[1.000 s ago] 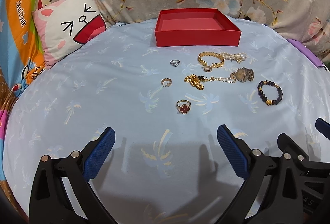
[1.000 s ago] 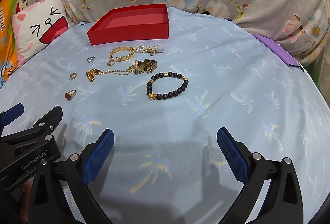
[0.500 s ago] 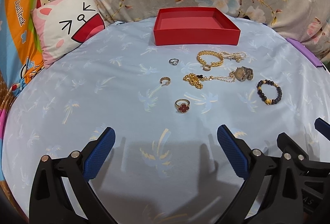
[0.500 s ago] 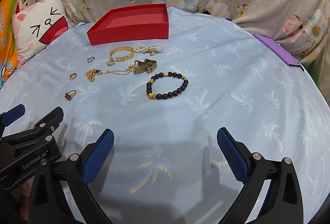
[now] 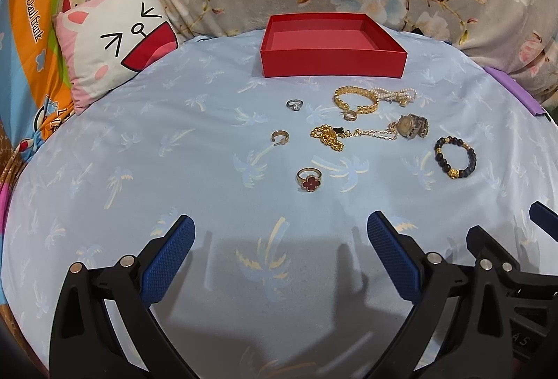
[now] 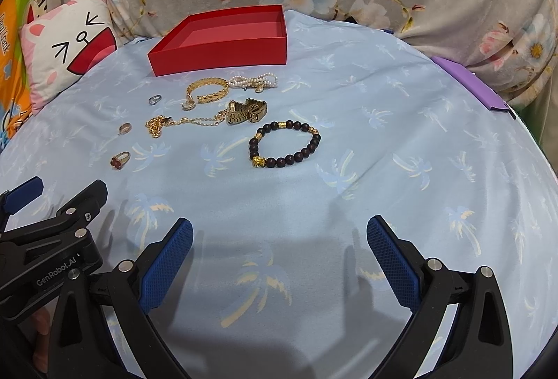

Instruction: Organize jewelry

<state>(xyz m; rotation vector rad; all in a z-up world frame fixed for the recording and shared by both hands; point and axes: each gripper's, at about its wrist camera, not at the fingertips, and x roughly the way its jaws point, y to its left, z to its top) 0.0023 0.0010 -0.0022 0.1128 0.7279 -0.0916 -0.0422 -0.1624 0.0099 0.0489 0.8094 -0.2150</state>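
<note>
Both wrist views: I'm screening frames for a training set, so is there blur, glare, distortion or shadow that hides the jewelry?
Left wrist view: sharp, fisheye bends the bed edge, dark corners; the clover ring is crisp, shadows fall only beneath the left gripper jaws. Right wrist view: equally sharp and evenly lit, no glare; the beaded bracelet reads clearly, the rings at left look small.

Four rings (image 5: 309,180), three bracelets (image 5: 454,157), one necklace (image 5: 348,134), one watch (image 5: 412,126), one red box (image 5: 333,46).
</note>
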